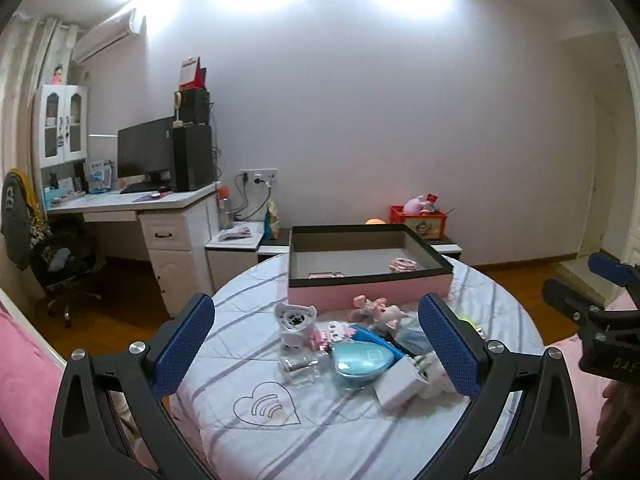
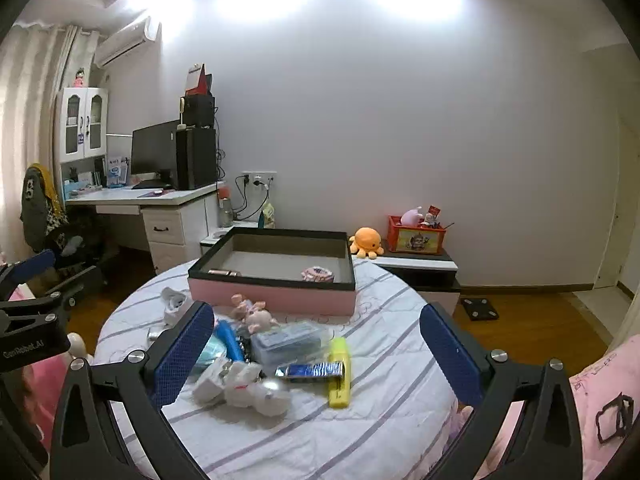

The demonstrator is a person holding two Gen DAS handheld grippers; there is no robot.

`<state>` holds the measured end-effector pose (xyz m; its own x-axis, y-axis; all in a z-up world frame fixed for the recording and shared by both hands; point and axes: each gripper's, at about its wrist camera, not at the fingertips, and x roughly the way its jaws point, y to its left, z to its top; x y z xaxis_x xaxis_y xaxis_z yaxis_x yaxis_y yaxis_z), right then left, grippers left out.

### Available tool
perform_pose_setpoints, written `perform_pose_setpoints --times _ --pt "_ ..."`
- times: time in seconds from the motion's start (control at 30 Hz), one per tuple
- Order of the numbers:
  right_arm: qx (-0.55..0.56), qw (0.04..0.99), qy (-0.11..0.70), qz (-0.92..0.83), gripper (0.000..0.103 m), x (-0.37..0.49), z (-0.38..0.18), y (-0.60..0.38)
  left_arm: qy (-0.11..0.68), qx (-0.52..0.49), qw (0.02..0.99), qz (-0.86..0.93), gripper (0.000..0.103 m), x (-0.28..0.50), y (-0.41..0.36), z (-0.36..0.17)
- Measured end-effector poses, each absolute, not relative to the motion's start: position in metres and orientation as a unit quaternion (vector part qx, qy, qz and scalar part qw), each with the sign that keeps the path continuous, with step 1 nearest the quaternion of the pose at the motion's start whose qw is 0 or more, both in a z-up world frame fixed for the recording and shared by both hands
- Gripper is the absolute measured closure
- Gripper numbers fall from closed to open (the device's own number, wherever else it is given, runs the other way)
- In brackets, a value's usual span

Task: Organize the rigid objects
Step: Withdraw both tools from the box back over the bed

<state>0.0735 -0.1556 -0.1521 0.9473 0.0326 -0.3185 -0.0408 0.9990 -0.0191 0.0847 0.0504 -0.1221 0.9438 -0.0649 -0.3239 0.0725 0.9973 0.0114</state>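
both claws (image 1: 316,346) (image 2: 316,354) wide above table (image 2: 360,432)

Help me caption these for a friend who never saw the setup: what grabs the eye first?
A pink box with a dark rim sits at the far side of the round, striped-cloth table, nearly empty. In front of it lies a jumble of small things, a yellow highlighter brightest. Both the left gripper and right gripper hang open over the pile.

Left tool (image 2: 28,308) body: showing white lettering, seemingly "GenRobot.AI".
Right tool (image 1: 608,320) body: showing partial characters, unreadable.
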Motion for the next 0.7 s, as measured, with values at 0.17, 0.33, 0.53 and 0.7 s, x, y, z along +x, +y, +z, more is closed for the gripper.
perform_pose_setpoints --times 0.17,0.33,0.53,0.7 --pt "-0.013 0.986 0.167 0.016 0.0 0.062 -0.163 -0.153 0.167 0.029 0.985 -0.033 0.0 0.084 0.047 -0.127" --pt "-0.018 0.98 0.196 0.013 0.0 0.067 -0.185 -0.147 0.194 0.034 0.979 -0.048 0.0 0.087 0.043 -0.141" --pt "-0.02 0.969 0.244 0.021 0.0 0.087 -0.216 -0.135 0.222 0.049 0.972 -0.05 0.0 0.098 0.039 -0.16" --pt "-0.015 0.955 0.296 0.034 0.0 0.116 -0.247 -0.125 0.253 0.057 0.964 -0.049 0.0 0.108 0.041 -0.178"
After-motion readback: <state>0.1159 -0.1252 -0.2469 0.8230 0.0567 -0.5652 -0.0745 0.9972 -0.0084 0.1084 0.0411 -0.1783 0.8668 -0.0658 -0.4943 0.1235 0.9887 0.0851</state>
